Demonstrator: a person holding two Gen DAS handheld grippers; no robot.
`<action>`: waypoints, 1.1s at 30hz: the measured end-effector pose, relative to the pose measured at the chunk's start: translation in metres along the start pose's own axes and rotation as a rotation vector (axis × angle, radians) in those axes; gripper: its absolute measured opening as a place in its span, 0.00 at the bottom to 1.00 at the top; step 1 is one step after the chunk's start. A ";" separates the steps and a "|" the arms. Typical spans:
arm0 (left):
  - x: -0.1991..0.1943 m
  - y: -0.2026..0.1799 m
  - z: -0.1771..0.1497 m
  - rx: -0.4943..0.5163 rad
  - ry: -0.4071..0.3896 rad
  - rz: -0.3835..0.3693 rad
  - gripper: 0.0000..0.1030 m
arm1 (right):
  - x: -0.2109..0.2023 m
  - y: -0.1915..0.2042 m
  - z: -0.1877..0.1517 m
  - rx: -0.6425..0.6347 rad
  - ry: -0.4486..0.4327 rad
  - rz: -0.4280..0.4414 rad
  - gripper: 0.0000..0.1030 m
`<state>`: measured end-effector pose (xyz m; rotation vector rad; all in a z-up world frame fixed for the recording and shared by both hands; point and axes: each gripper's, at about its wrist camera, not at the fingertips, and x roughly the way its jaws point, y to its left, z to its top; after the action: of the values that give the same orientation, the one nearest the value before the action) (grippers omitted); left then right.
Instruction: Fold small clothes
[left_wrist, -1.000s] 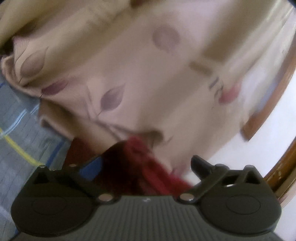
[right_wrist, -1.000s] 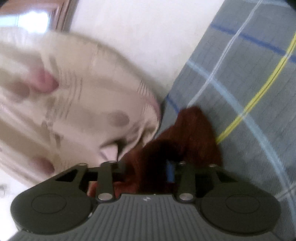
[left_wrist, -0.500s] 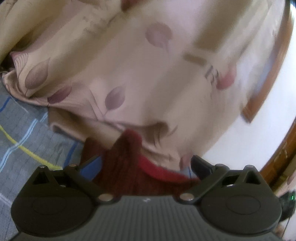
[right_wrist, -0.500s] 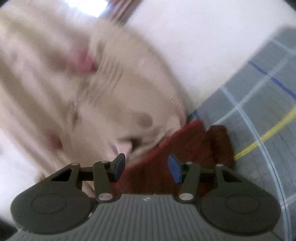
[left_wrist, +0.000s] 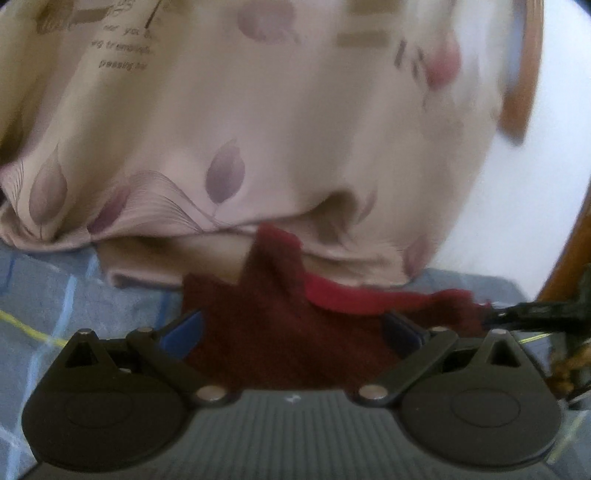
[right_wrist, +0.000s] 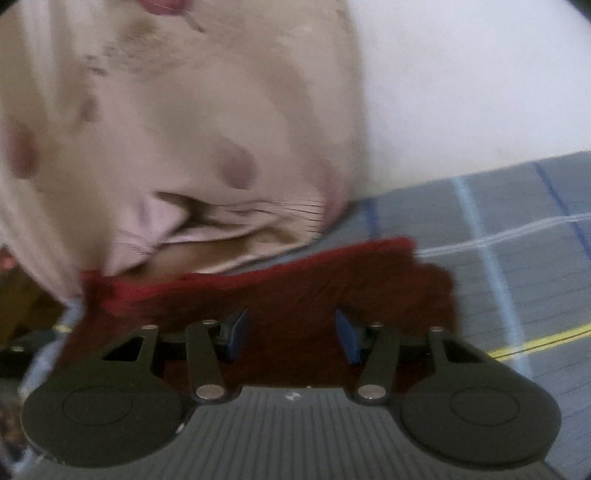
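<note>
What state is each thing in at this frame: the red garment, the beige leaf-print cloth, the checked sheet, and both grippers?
Red garment: crumpled, unfolded, lying on the sheet, far edge against the beige cloth.
Beige leaf-print cloth: hanging in folds, hem bunched on the sheet.
Checked sheet: spread under the garment.
Left gripper: fingers apart, garment between them, no grip visible.
Right gripper: fingers apart over the garment.

One dark red knitted garment (left_wrist: 280, 332) lies on one grey-blue checked bedsheet (left_wrist: 55, 295). One beige curtain (left_wrist: 258, 129) printed with mauve leaves hangs behind it. Two black two-finger grippers show: the left gripper (left_wrist: 291, 328) and the right gripper (right_wrist: 291, 332).
</note>
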<state>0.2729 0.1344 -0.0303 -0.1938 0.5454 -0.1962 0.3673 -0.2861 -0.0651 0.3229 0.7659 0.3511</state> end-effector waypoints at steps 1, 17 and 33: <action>0.007 -0.001 0.003 0.022 0.007 0.023 1.00 | 0.003 -0.006 0.001 0.007 0.001 -0.032 0.51; 0.044 0.055 -0.017 -0.096 0.086 0.332 1.00 | 0.010 -0.018 -0.017 -0.007 -0.046 -0.021 0.50; 0.009 0.037 -0.026 -0.098 0.090 0.222 1.00 | -0.034 0.003 -0.016 -0.043 -0.135 0.008 0.55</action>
<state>0.2714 0.1642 -0.0657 -0.2185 0.6621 0.0379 0.3324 -0.2949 -0.0541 0.3062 0.6238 0.3491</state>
